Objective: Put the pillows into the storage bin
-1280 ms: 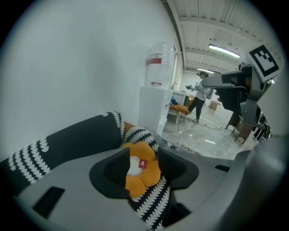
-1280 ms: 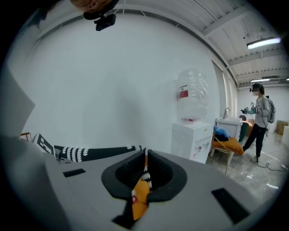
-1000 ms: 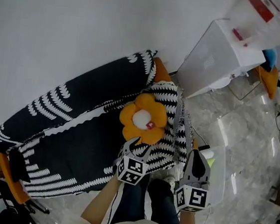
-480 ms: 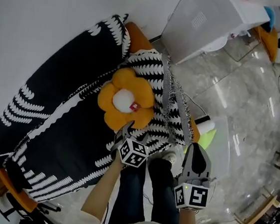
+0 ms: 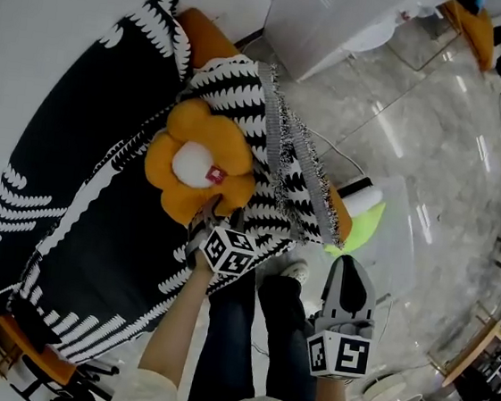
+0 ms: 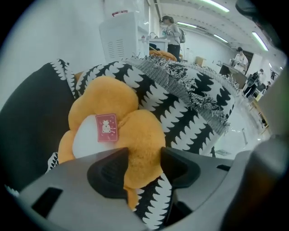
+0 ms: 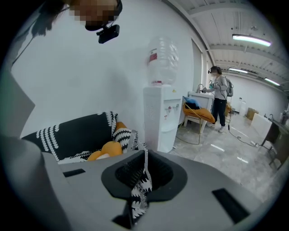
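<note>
Left hand-held gripper (image 6: 142, 160) jaws just closing on flower pillow (image 5: 196, 166) edge — right hand-held gripper (image 7: 144, 178) pinching throw (image 5: 275, 184) fringe.

The right gripper (image 7: 143, 177) with its fingers (image 7: 122, 173) closed together on a narrow strip of black-and-white cloth (image 7: 141, 191). Beyond it, an orange flower pillow (image 7: 110, 149) lies on a black-and-white sofa (image 7: 72, 135) against a white wall, beside a water dispenser (image 7: 161, 119). Further back, a person (image 7: 220, 101) stands near an orange chair (image 7: 198, 113).
</note>
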### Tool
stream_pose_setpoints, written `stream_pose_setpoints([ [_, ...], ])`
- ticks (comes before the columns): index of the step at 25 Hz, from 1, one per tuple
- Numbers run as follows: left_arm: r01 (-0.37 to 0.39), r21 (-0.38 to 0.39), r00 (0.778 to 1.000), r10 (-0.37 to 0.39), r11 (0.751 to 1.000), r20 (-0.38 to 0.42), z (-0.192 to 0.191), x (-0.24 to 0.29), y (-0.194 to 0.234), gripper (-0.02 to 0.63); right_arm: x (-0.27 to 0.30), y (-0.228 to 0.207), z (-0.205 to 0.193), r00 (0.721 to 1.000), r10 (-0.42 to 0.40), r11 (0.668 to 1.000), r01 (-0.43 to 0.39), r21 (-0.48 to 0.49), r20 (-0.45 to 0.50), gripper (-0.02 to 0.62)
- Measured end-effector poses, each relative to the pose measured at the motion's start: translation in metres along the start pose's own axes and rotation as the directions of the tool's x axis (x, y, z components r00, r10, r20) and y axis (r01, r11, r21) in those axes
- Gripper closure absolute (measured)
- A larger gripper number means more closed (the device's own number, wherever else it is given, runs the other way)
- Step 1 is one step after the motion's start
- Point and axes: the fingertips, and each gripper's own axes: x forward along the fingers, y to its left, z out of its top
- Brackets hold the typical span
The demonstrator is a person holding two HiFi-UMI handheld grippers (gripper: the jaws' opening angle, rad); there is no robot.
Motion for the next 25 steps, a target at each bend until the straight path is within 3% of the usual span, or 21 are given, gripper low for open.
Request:
stream_pose_setpoints([
  [2,-0.013,0.007,1.000,0.013,1.000,-0.005,-0.002,0.004,0.001,0.384,0.000,-0.005,-0.005,1.000,-0.003,1.000,0.003,0.009,-0.003,0.565],
  [5,-0.008,-0.014,1.000,0.007,1.000,-0.023,-0.005,0.007,0.002,0.461,0.001,-0.010,-0.010,1.000,-0.003,1.000,0.003,0.020,-0.006,0.565],
  [10,-0.001,-0.114,1.000,-0.002,0.993,-0.023,-0.001,-0.006,0.011,0.548,-0.006,-0.023,-0.006,1.000,-0.006,1.000,0.006,0.031,0.005,0.565],
  [15,-0.013,-0.224,0.999,0.021,0.975,0.034,0.007,-0.047,0.026,0.566,-0.019,-0.035,0.003,0.999,-0.010,0.999,0.008,0.042,0.035,0.565],
  [25,-0.041,-0.325,0.976,0.108,0.945,0.191,0.063,-0.171,0.060,0.569,-0.072,-0.061,0.057,0.989,-0.019,0.999,0.013,0.045,0.146,0.565],
])
